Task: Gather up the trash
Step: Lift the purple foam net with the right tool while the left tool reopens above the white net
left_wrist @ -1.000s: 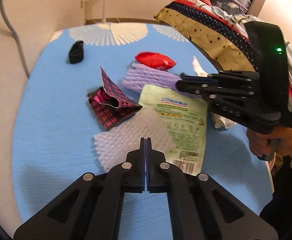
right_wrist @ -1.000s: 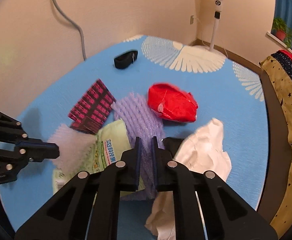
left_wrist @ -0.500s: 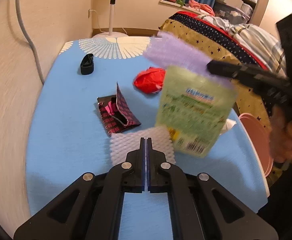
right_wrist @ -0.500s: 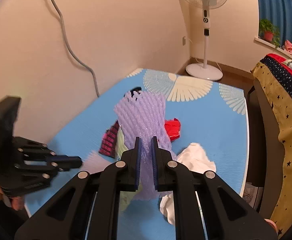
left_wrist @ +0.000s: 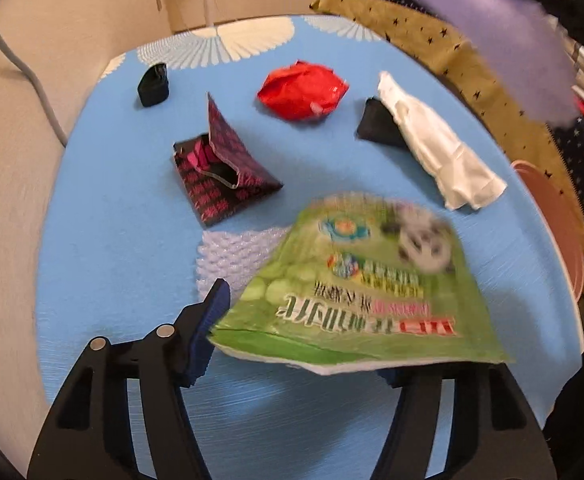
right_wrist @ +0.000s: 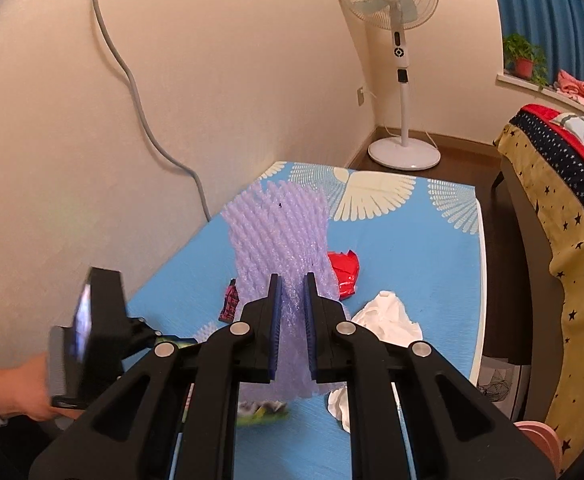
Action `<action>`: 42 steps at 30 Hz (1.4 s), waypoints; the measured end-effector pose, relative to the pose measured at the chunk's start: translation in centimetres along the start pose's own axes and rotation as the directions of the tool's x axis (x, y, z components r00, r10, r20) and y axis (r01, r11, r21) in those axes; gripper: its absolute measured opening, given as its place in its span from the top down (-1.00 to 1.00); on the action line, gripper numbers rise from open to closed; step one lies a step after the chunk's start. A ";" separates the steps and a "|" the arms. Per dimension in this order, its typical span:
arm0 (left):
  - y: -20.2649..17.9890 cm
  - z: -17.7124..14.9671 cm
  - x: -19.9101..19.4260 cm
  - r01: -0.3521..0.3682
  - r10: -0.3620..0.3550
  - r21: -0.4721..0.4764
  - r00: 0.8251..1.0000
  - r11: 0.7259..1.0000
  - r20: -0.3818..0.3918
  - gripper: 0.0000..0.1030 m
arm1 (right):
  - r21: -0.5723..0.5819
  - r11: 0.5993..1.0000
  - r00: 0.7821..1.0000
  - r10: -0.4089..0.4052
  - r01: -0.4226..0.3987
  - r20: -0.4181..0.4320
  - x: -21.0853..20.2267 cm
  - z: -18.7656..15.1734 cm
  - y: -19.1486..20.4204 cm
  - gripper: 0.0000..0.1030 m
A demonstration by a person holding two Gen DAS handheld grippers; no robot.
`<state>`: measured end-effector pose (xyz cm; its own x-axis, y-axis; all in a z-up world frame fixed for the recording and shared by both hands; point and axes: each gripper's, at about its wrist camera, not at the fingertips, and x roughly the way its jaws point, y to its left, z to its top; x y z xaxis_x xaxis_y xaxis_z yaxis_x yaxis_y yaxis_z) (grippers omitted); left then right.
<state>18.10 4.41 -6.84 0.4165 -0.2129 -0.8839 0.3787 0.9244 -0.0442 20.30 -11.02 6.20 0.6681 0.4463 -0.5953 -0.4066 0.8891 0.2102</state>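
Note:
My right gripper (right_wrist: 291, 292) is shut on a purple foam net (right_wrist: 281, 240) and holds it high above the blue table (right_wrist: 432, 280); the net also shows blurred at the top right of the left wrist view (left_wrist: 504, 24). My left gripper (left_wrist: 304, 320) is open wide. A blurred green snack bag (left_wrist: 364, 292) lies loose between its fingers and hides the right one. On the table lie a white foam net (left_wrist: 231, 256), a pink-and-black wrapper (left_wrist: 219, 172), a red wrapper (left_wrist: 304, 88), a white tissue (left_wrist: 436, 140) and a small black piece (left_wrist: 380, 126).
A black clip (left_wrist: 153, 84) sits at the table's far left. A pink bin (left_wrist: 560, 224) stands by the table's right edge. A star-patterned blanket (right_wrist: 552, 220) lies to the right. A fan (right_wrist: 400, 60) stands in the far corner, and a grey cable (right_wrist: 131, 80) runs down the wall.
My left gripper has opened wide. The green bag has dropped from beside the lifted purple net down between the left fingers. My right gripper has raised the purple net higher.

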 end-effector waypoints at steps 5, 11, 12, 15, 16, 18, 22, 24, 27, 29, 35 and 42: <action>0.8 0.0 0.1 0.017 -0.018 -0.021 1.000 1.000 -0.007 0.00 | 0.044 0.999 0.999 0.008 -0.009 0.036 -2.3 0.0 -0.8 0.78; 1.7 0.1 -0.5 -0.013 0.011 -0.080 1.000 0.997 -0.021 1.00 | 0.080 0.997 0.997 0.003 -0.009 0.084 -5.6 -0.5 -1.2 0.78; 1.8 0.0 -0.8 -0.029 0.027 -0.087 1.000 0.996 -0.016 1.00 | 0.086 0.996 0.996 -0.003 -0.005 0.093 -6.4 -0.7 -1.4 0.78; 2.6 -0.1 -2.2 -0.044 0.048 -0.124 0.999 0.991 0.025 1.00 | 0.109 0.994 0.993 -0.021 0.008 0.118 -8.5 -1.5 -1.9 0.78; 2.7 -0.1 -2.5 -0.047 0.052 -0.132 0.998 0.990 0.033 1.00 | 0.115 0.993 0.992 -0.025 0.011 0.122 -8.9 -1.7 -2.1 0.78; 3.4 -0.3 -3.3 -0.044 0.053 -0.161 0.997 0.986 0.049 1.00 | 0.135 0.991 0.991 -0.036 0.018 0.131 -10.1 -2.3 -2.5 0.78; 4.0 -0.7 -3.9 -0.036 0.046 -0.199 0.998 0.979 0.049 1.00 | 0.170 0.985 0.987 -0.047 0.021 0.151 -12.6 -3.5 -3.0 0.78; 4.1 -1.1 -3.2 -0.038 0.042 -0.197 0.999 0.980 0.017 0.95 | 0.176 0.984 0.986 -0.052 0.023 0.160 -13.8 -4.2 -2.9 0.78; 4.0 -1.6 -2.4 -0.071 0.070 -0.158 0.997 0.985 -0.010 0.46 | 0.170 0.985 0.984 -0.061 0.032 0.169 -15.0 -5.3 -2.8 0.78; 4.2 -1.5 -2.0 -0.071 0.071 -0.156 0.997 0.985 -0.009 0.14 | 0.165 0.985 0.982 -0.070 0.041 0.174 -15.8 -5.9 -2.8 0.78; 4.7 -0.9 -0.5 -0.060 0.056 -0.167 0.998 0.984 -0.030 0.07 | 0.169 0.983 0.980 -0.100 0.070 0.171 -16.7 -7.5 -3.3 0.78; 4.9 -0.4 -0.4 -0.011 0.005 -0.192 0.999 0.981 -0.033 0.72 | 0.216 0.972 0.979 -0.124 0.088 0.162 -16.8 -8.4 -4.8 0.78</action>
<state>19.44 9.12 -6.92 0.3909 -0.1979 -0.8989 0.2088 0.9702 -0.1228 5.82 -23.60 8.67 0.8058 0.3429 -0.4828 -0.2022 0.9256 0.3200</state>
